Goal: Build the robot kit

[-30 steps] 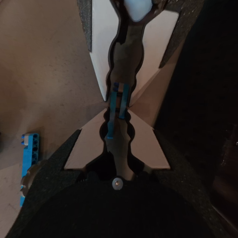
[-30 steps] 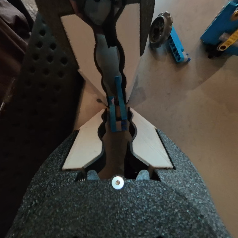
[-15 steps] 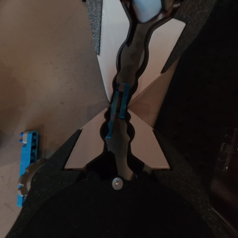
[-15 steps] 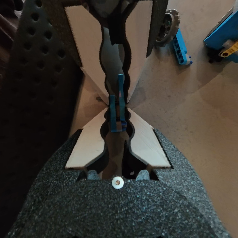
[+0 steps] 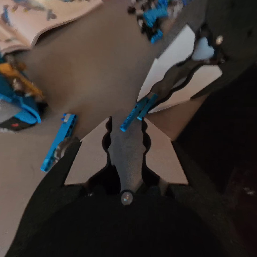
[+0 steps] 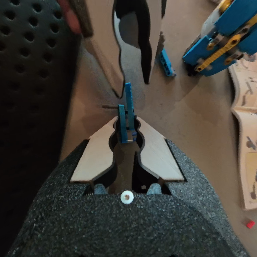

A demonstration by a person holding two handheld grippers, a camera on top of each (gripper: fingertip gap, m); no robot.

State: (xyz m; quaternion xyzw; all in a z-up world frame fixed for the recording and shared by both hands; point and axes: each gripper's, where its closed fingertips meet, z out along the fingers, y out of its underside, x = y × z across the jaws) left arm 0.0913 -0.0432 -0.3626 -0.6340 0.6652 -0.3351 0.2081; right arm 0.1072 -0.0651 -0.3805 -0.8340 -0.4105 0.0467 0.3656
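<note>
Two blue beams joined side by side [image 6: 128, 100] sit between the pads of my right gripper [image 6: 126, 118], which is shut on them above the tan table. In the left wrist view the same beams [image 5: 132, 115] stick out of the right gripper [image 5: 145, 105] at upper right. Their free end lies just ahead of my left gripper [image 5: 126, 119], which is open and empty, with a wide gap between the jaws. In the right wrist view the left gripper [image 6: 133, 89] hangs open just beyond the beams' far end. The left wrist view is motion-blurred.
A blue beam with a grey gear [image 5: 61, 139] lies on the table [image 5: 90, 76], also in the right wrist view [image 6: 166, 64]. A blue model with a yellow beam [image 6: 222, 41], an open booklet [image 6: 247, 139], a small red piece [image 6: 251, 228] and a thin dark axle [image 6: 108, 106] are nearby. A black perforated surface [image 6: 27, 69] is at left. My hands' fingertips stand some 4 centimeters from each other. From either gripper's tips it is about 30 centimeters to the small red piece [image 6: 251, 228].
My left gripper has opened, let go of the blue beams and drawn back from them. My right gripper keeps its hold on them. Both views have swung.
</note>
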